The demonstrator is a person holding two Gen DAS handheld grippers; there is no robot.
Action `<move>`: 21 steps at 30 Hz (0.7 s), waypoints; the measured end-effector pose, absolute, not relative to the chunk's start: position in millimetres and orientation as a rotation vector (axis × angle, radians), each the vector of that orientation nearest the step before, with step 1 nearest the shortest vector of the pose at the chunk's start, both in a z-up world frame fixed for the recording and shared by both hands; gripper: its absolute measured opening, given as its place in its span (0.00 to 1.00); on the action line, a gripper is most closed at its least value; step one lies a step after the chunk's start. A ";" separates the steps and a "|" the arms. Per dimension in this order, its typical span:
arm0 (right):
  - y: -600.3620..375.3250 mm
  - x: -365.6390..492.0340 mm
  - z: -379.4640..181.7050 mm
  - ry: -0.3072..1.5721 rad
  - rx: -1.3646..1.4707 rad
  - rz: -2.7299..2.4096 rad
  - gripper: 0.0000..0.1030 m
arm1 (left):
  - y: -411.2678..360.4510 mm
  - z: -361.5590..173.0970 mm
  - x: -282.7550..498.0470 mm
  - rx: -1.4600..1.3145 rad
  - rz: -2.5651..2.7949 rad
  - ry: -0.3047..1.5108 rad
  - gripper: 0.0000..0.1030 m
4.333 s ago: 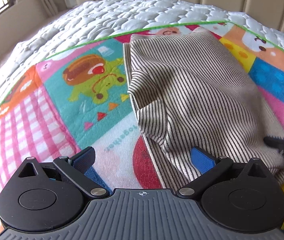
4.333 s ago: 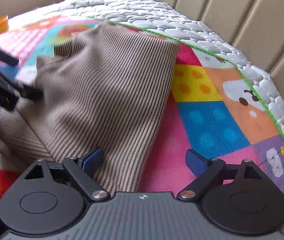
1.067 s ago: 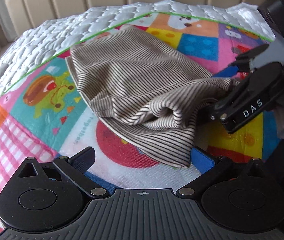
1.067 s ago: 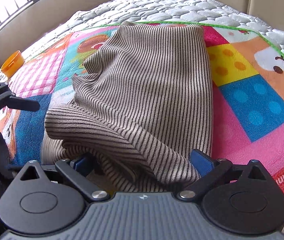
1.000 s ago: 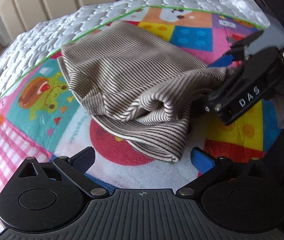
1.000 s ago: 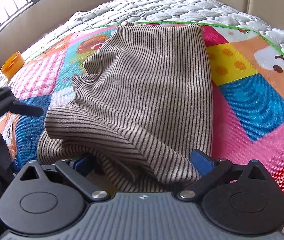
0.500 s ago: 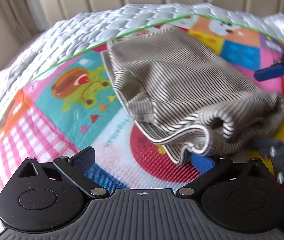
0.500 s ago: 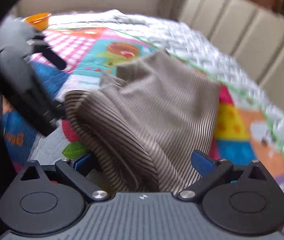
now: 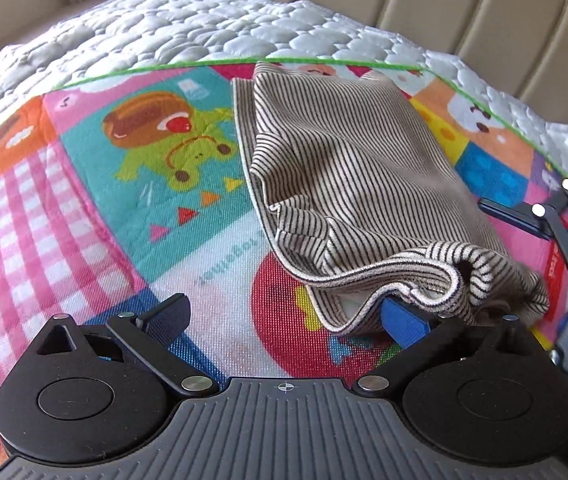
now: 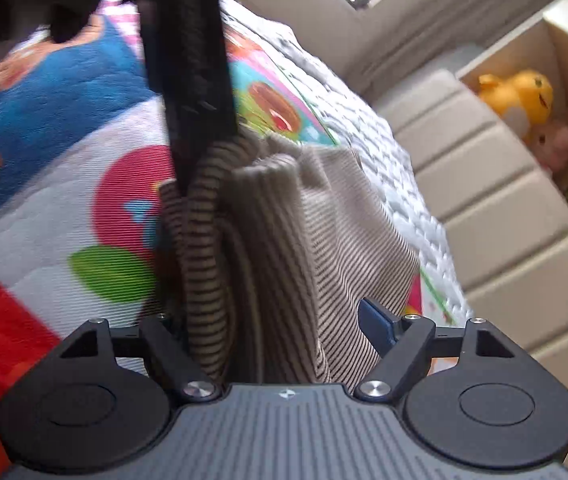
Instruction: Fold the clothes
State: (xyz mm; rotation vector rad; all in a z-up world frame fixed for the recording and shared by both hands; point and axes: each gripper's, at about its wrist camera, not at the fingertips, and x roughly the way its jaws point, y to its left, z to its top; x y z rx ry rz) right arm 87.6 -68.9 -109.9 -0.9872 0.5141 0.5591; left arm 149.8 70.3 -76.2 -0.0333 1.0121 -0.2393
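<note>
**Striped garment bunched between two spread grippers**

Cloth first: the beige knit garment with thin dark stripes (image 9: 348,184) lies on the bright cartoon-print play mat (image 9: 95,208), which covers a white quilted mattress (image 9: 187,28). Its far part lies flat ahead of the left gripper (image 9: 284,316), while its near hem is rolled and rumpled, draping over that gripper's blue-padded right finger (image 9: 402,322). The left finger (image 9: 163,314) sits apart over bare mat, so the jaws stand wide with nothing pinched between them.

From the right wrist view, blurred by motion, the right gripper (image 10: 275,320) also has its jaws spread, and a thick fold of the same garment (image 10: 304,248) fills the gap between them without being clamped. The left gripper's dark body crosses just ahead, touching the fold's top. A beige padded headboard (image 10: 496,208) rises beyond the mattress.
</note>
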 end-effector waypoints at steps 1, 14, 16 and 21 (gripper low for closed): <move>-68.6 93.1 -108.9 0.537 -0.980 0.564 0.45 | 72.4 -73.6 149.4 -0.040 -0.239 1.004 1.00; -94.6 43.2 -64.7 0.707 -1.230 0.904 0.26 | 53.7 -62.3 201.6 0.084 -0.284 0.894 1.00; -100.3 32.5 -54.8 0.682 -1.254 0.923 0.26 | 37.8 -83.9 204.1 0.171 -0.323 0.936 1.00; -100.1 42.2 -47.5 0.675 -1.243 0.901 0.26 | 33.5 -99.1 197.7 0.234 -0.362 0.942 1.00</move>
